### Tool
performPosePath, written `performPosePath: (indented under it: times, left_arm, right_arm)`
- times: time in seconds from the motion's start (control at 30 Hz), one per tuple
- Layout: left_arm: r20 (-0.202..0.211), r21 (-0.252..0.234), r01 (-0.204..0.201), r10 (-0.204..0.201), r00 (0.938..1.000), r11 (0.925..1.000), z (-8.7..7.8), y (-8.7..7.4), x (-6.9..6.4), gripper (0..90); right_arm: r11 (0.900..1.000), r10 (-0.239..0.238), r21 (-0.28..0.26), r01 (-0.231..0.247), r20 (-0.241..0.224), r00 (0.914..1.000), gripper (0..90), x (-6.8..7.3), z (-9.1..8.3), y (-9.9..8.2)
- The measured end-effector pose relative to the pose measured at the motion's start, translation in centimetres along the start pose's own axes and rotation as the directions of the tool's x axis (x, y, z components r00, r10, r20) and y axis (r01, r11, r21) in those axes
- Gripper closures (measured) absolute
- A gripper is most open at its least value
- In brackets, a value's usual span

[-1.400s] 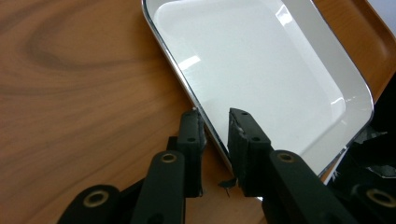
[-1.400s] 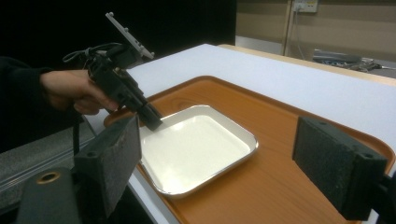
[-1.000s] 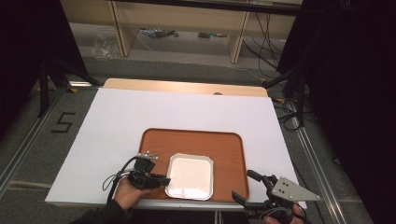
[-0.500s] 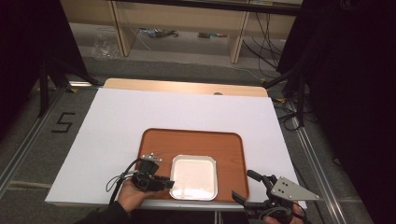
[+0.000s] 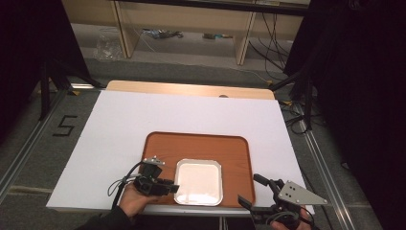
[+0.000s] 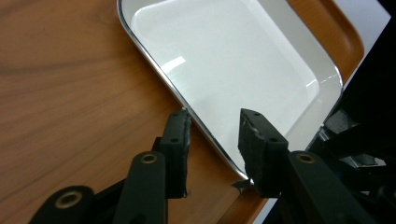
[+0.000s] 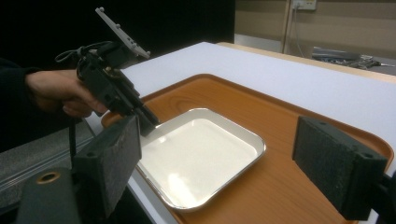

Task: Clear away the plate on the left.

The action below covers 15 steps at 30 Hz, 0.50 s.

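Left hand-held gripper point(image 5: 168, 187) astride flat, near-square white dish's point(image 5: 199, 182) rim.

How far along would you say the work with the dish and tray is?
The white dish already lies flat on the tray. In hand: the left gripper straddles its rim, jaws just opening, pads clear of it. The right gripper waits open beside the tray. What follows cannot be told.

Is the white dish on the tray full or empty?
Empty. The white dish shows only its bare glossy inside in the left gripper view and the right gripper view, and it lies flat on the wooden tray.
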State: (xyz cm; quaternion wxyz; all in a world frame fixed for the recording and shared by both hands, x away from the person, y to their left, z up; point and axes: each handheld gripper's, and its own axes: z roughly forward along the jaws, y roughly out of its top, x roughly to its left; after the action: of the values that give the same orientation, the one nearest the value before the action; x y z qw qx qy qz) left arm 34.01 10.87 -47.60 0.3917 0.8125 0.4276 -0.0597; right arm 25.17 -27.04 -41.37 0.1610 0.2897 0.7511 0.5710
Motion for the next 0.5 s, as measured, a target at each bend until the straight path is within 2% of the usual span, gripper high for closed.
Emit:
performPosePath:
  times: [0.23, 0.43, 0.5]
  left_arm:
    - [-0.025, -0.032, 0.001, -0.002, 0.9997, 0.9995, -0.5, 0.1, 0.0, 54.7]
    - [-0.071, -0.053, -0.021, 0.017, 0.9973, 0.9984, -1.0, 0.3, -0.3, 42.7]
    - [-0.080, -0.068, -0.017, 0.011, 0.9967, 0.9975, -1.1, 0.4, -0.3, 40.1]
  right_arm:
    - [1.0000, -0.001, 0.000, 0.001, 0.001, 1.0000, 16.7, 0.1, 0.0, 0.0]
    - [1.0000, -0.001, 0.004, 0.001, 0.002, 1.0000, 16.7, 0.1, 0.0, 0.0]
    - [1.0000, 0.001, 0.002, -0.001, 0.001, 1.0000, 16.7, 0.1, 0.0, 0.0]
